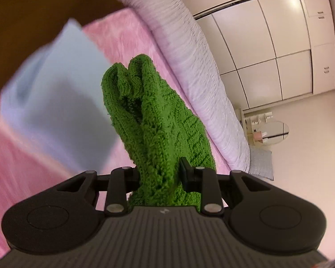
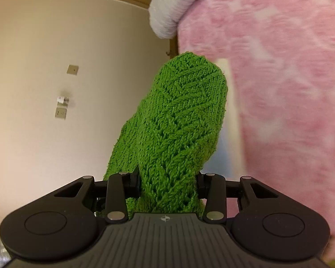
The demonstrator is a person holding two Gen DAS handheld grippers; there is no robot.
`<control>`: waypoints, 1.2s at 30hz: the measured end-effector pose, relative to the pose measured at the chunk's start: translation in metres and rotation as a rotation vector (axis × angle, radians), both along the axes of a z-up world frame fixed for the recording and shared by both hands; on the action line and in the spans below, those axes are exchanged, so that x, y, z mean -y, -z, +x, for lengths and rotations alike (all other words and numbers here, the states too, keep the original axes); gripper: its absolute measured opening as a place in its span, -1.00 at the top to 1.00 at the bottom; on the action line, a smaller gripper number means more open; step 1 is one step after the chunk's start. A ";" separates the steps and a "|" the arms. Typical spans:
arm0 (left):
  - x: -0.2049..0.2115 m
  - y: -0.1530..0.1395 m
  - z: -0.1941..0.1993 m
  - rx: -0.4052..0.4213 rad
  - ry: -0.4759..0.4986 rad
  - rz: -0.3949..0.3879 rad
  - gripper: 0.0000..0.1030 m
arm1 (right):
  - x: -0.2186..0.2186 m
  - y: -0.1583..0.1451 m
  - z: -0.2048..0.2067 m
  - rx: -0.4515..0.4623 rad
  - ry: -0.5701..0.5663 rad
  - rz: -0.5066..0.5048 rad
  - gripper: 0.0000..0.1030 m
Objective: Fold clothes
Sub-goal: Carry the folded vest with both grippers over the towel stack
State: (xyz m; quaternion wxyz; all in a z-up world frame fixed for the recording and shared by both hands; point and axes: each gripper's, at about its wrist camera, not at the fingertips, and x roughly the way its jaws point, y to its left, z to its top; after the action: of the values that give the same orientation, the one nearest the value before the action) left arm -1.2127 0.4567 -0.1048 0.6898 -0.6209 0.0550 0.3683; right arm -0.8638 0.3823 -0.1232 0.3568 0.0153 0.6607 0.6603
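Two black grippers, left gripper (image 1: 159, 174) and right gripper (image 2: 167, 178), each pinch a bunched edge of one chunky green cable-knit garment (image 1: 154, 120) above the pink-covered bed (image 1: 122, 35); soft, stretchy, best gripped at corners.

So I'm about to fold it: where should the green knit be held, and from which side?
By two bunched edges, one per gripper, as now: the left gripper and right gripper each clamp green knit straight on, thick fabric filling the jaws.
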 end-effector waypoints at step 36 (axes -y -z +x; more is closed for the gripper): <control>-0.063 0.020 -0.054 -0.448 0.219 0.214 0.43 | -0.088 0.010 -0.113 0.679 -0.112 0.053 0.63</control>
State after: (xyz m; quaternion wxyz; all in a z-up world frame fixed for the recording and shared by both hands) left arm -1.2665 0.5194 -0.1246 0.7579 -0.4377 0.2338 0.4235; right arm -0.9764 0.4702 -0.1334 0.5188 -0.2325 0.4868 0.6632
